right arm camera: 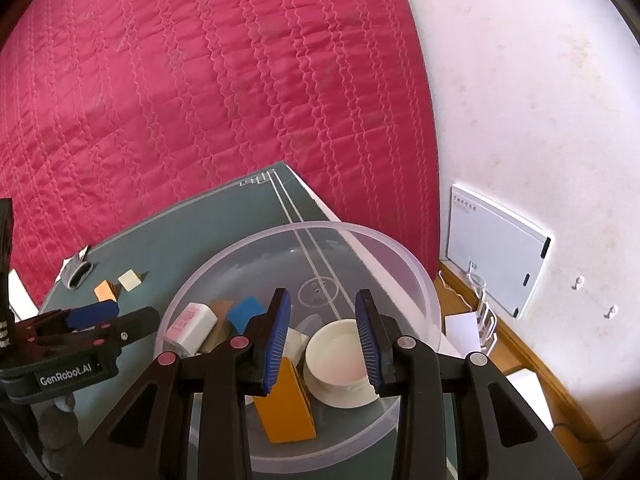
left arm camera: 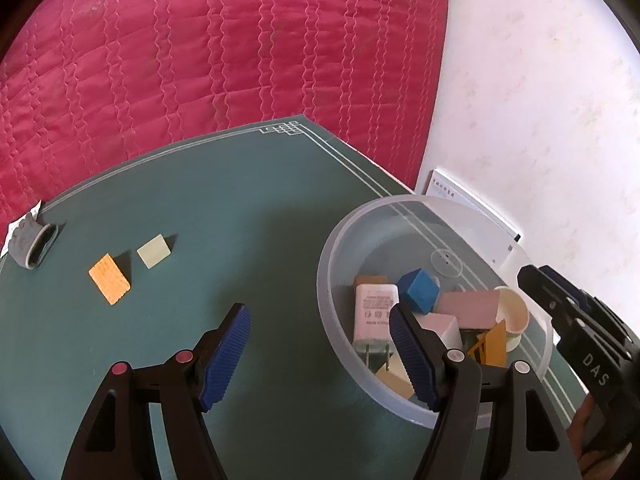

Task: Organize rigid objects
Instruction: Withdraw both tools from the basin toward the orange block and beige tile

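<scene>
A clear plastic bowl (left arm camera: 325,264) (right arm camera: 312,225) on the green table mat (left arm camera: 240,200) holds several pieces: a white charger plug (left arm camera: 374,312), a blue cube (left arm camera: 418,290), a pink block (left arm camera: 470,308), a white cup (right arm camera: 340,350) and an orange wedge (right arm camera: 286,408). My left gripper (left arm camera: 320,352) is open and empty, straddling the bowl's near-left rim. My right gripper (right arm camera: 322,300) hovers over the cup, jaws drawn in to a narrow gap and pinching nothing. An orange block (left arm camera: 110,279) and a cream block (left arm camera: 154,251) lie on the mat at far left.
A grey fabric roll (left arm camera: 32,246) lies at the mat's left edge. Behind the table spreads a red quilted bedspread (left arm camera: 200,60). To the right are a white wall (left arm camera: 540,100), a white panel (right arm camera: 496,248) and a wooden ledge (right arm camera: 520,344).
</scene>
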Available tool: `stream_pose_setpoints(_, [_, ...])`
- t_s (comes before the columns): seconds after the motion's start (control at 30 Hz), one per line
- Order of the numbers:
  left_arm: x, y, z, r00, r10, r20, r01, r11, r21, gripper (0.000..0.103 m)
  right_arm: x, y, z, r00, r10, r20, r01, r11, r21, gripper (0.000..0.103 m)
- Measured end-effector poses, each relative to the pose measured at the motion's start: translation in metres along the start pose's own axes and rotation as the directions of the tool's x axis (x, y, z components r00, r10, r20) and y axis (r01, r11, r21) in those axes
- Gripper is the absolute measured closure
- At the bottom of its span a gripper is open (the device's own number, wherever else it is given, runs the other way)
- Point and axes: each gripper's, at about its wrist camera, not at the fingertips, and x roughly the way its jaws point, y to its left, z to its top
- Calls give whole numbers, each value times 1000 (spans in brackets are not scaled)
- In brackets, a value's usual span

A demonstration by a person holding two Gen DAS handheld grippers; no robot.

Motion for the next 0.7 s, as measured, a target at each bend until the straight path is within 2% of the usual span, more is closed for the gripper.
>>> stream_pose_setpoints(0.23, [5, -2, -8, 1000, -4, -30, 4, 1000, 8, 26, 0, 1, 0, 1000, 1, -1, -1, 1000, -1, 68])
stream_pose_setpoints(0.7, [21, -3, -10, 996, 68, -50, -66, 997, 40, 21, -1, 3, -3, 1000, -1, -2, 1, 1000, -2, 68])
